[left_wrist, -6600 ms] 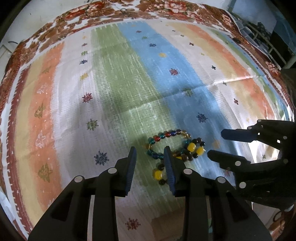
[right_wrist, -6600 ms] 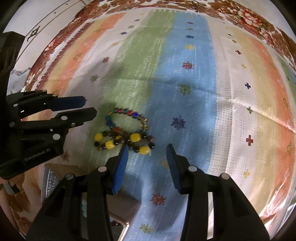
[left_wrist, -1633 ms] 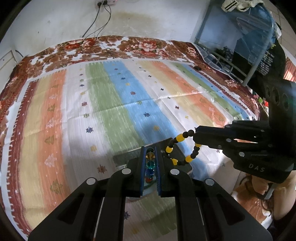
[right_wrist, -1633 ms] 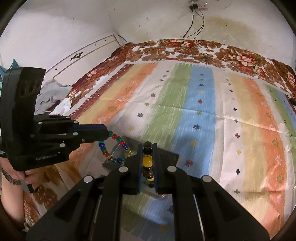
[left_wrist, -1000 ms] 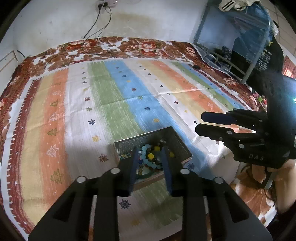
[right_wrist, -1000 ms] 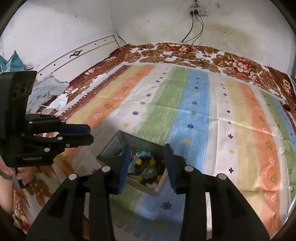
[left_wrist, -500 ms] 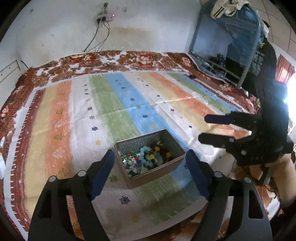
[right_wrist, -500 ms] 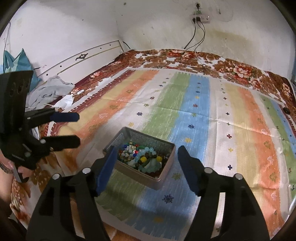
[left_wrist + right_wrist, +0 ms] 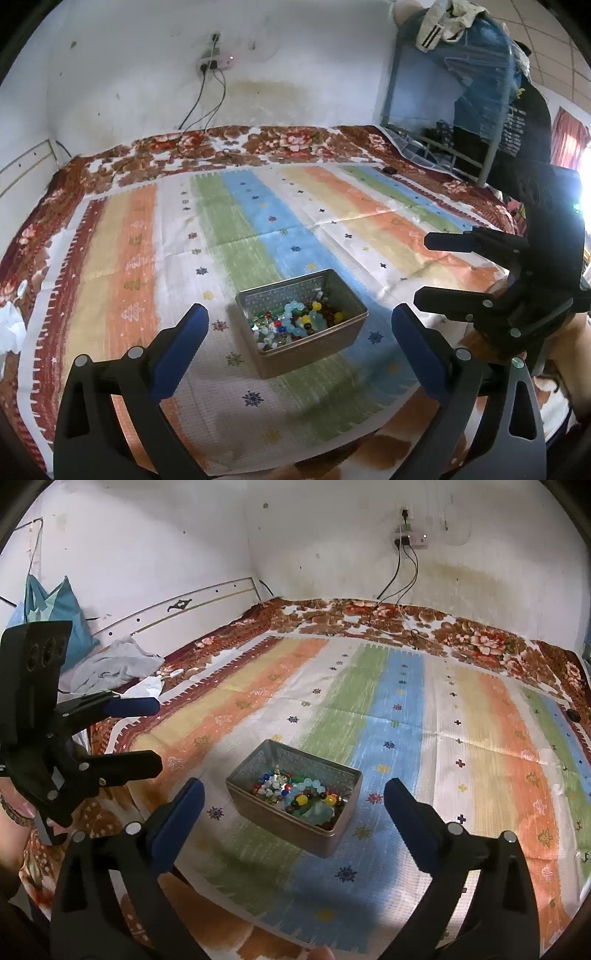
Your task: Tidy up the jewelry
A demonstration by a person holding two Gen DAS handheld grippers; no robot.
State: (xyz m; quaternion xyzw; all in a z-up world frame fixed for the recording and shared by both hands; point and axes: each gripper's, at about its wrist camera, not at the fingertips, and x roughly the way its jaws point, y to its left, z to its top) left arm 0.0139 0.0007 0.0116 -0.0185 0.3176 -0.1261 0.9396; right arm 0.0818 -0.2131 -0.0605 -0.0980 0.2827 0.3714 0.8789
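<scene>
A rectangular metal box (image 9: 334, 342) sits on the striped cloth near its front edge; it also shows in the right wrist view (image 9: 258, 804). Inside lies a heap of bead bracelets (image 9: 299, 324), blue, yellow, red and green, also seen in the right wrist view (image 9: 299, 797). My left gripper (image 9: 299, 332) is wide open and empty, held back and above the box. My right gripper (image 9: 293, 801) is wide open and empty too. The right gripper (image 9: 436, 267) shows at the right of the left wrist view, and the left gripper (image 9: 147, 734) at the left of the right wrist view.
The striped cloth (image 9: 258, 221) lies over a floral blanket (image 9: 288, 142) on a bed. A wall with a socket and cables (image 9: 212, 64) stands behind. A metal rack with clothes (image 9: 461, 110) is at the right. Crumpled cloth (image 9: 110, 668) lies by the headboard at the left.
Both grippers dropped their bracelets into the box, opened wide and pulled back and up. The box now looks smaller and farther away in both views.
</scene>
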